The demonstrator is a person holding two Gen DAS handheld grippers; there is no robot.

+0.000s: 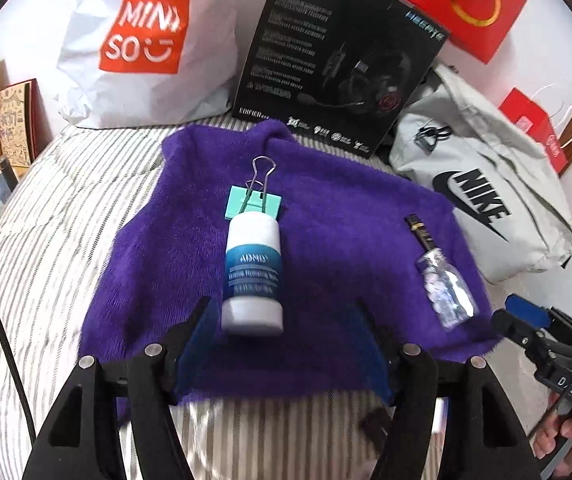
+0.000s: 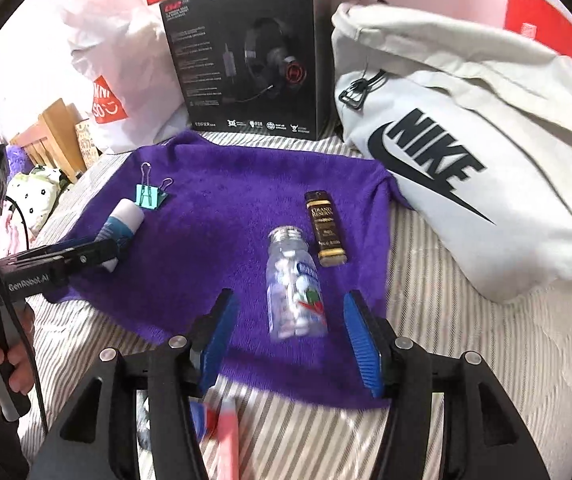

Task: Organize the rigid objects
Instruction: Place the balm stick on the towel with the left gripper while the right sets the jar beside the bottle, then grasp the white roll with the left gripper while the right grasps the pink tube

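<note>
Tongs (image 2: pixel 289 312) agape (flanking pill bottle (image 2: pixel 295 288)).

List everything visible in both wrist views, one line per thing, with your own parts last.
purple towel: one, purple, spread on the striped bedding
white bottle: one, white with blue label, lying on the towel's left side
binder clip: one, teal, just beyond the white bottle
clear bottle: one, transparent with white pieces inside, lying on the towel's right side
dark bar: one, black and gold, beside the clear bottle
headset box: one, black, standing behind the towel
Nike bag: one, pale grey, right
Miniso bag: one, white, left
left tongs: open, by the white bottle
right tongs: open, by the clear bottle
</note>
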